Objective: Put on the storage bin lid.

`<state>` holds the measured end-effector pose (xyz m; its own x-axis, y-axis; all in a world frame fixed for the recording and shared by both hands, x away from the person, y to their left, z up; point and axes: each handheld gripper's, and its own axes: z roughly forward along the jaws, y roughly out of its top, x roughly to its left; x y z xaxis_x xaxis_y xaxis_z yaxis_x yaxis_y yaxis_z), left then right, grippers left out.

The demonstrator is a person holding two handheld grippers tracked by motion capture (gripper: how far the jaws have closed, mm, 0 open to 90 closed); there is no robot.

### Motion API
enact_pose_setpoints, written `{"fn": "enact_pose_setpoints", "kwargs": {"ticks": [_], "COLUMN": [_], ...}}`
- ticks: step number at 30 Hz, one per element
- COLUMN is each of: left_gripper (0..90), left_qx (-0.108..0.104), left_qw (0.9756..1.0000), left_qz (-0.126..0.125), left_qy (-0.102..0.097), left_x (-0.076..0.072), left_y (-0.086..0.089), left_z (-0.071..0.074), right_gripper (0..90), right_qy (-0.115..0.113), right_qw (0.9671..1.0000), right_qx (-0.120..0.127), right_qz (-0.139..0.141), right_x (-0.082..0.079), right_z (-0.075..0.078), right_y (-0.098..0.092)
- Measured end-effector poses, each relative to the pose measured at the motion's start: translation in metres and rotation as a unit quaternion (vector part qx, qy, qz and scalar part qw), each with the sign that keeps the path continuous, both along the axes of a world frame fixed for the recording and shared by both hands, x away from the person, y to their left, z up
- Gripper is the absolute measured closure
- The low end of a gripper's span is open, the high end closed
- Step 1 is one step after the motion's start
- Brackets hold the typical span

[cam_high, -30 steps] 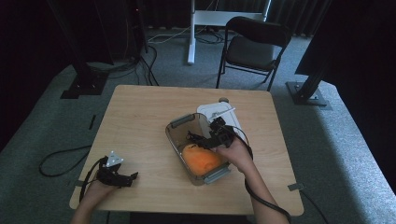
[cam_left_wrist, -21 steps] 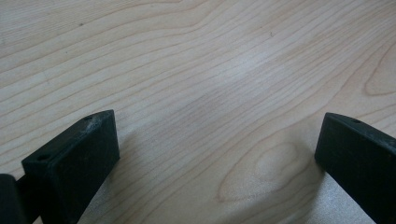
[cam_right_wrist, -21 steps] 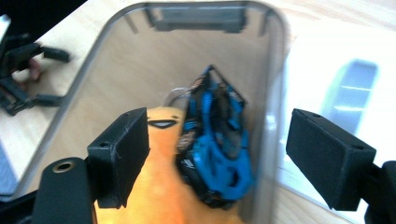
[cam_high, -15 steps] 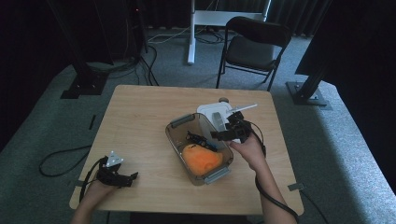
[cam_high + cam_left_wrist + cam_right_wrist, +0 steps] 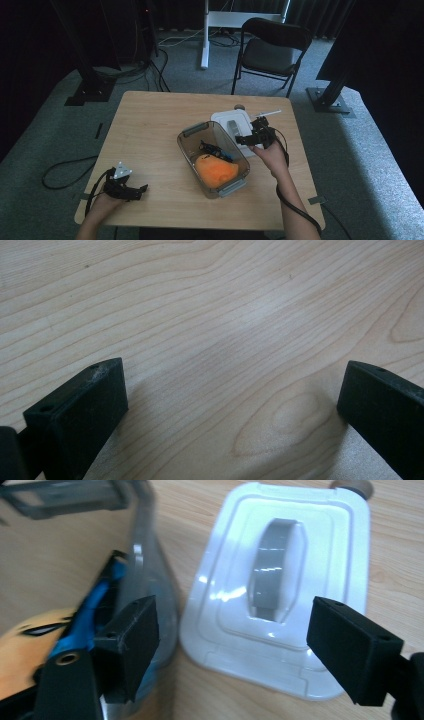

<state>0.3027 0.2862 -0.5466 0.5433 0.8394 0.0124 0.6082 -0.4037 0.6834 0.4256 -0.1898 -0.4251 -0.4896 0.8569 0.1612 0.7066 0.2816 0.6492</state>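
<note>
A clear plastic bin with grey handles stands mid-table, holding an orange object and a black-and-blue item. Its white lid with a grey grip lies flat just behind and to the right of the bin. My right gripper hovers over the lid's near edge. In the right gripper view, my right gripper is open, with the lid between and beyond the jaws and the bin wall by the left jaw. My left gripper rests at the front left, and in its own view the left gripper is open over bare wood.
A small brown round knob sits on the table behind the lid. A black folding chair stands beyond the far edge. Bare wood stretches across the table's left half. Cables trail on the carpet at the left.
My right gripper has moved right, from above the bin's contents to above the white lid. The left gripper has stayed where it was.
</note>
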Motion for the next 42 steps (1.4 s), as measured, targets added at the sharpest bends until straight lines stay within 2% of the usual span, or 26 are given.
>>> {"fn": "enact_pose_setpoints", "kwargs": {"ticks": [11, 19, 24, 28, 34, 38, 41, 42], "left_gripper": [0.2, 0.2, 0.2, 0.2, 0.2, 0.2, 0.2, 0.2], "left_qx": [0.000, 0.000, 0.000, 0.000, 0.000, 0.000, 0.000, 0.000], "left_qw": [1.0000, 1.0000, 1.0000, 1.0000, 1.0000, 1.0000, 1.0000, 1.0000], "left_qz": [0.000, 0.000, 0.000, 0.000, 0.000, 0.000, 0.000, 0.000], "left_qy": [0.000, 0.000, 0.000, 0.000, 0.000, 0.000, 0.000, 0.000], "left_x": [0.000, 0.000, 0.000, 0.000, 0.000, 0.000, 0.000, 0.000], "left_y": [0.000, 0.000, 0.000, 0.000, 0.000, 0.000, 0.000, 0.000], "left_z": [0.000, 0.000, 0.000, 0.000, 0.000, 0.000, 0.000, 0.000], "right_gripper": [13.8, 12.4, 12.5, 13.4, 15.1, 16.1, 19.8, 23.8], "right_qy": [0.025, 0.023, 0.019, 0.023, 0.036, 0.035, 0.033, 0.032], "right_qw": [0.9995, 0.9994, 0.9990, 0.9984, 0.9978, 0.9974, 0.9965, 0.9962], "right_qx": [-0.018, -0.022, -0.035, -0.048, -0.051, -0.057, -0.068, -0.072], "right_qz": [-0.004, -0.016, -0.018, -0.017, -0.024, -0.027, -0.035, -0.037], "right_x": [0.019, 0.033, 0.043, 0.051, 0.065, 0.069, 0.074, 0.075], "right_z": [-0.031, -0.040, -0.044, -0.050, -0.060, -0.064, -0.069, -0.070], "right_y": [0.005, 0.009, 0.016, 0.023, 0.028, 0.030, 0.033, 0.034]}}
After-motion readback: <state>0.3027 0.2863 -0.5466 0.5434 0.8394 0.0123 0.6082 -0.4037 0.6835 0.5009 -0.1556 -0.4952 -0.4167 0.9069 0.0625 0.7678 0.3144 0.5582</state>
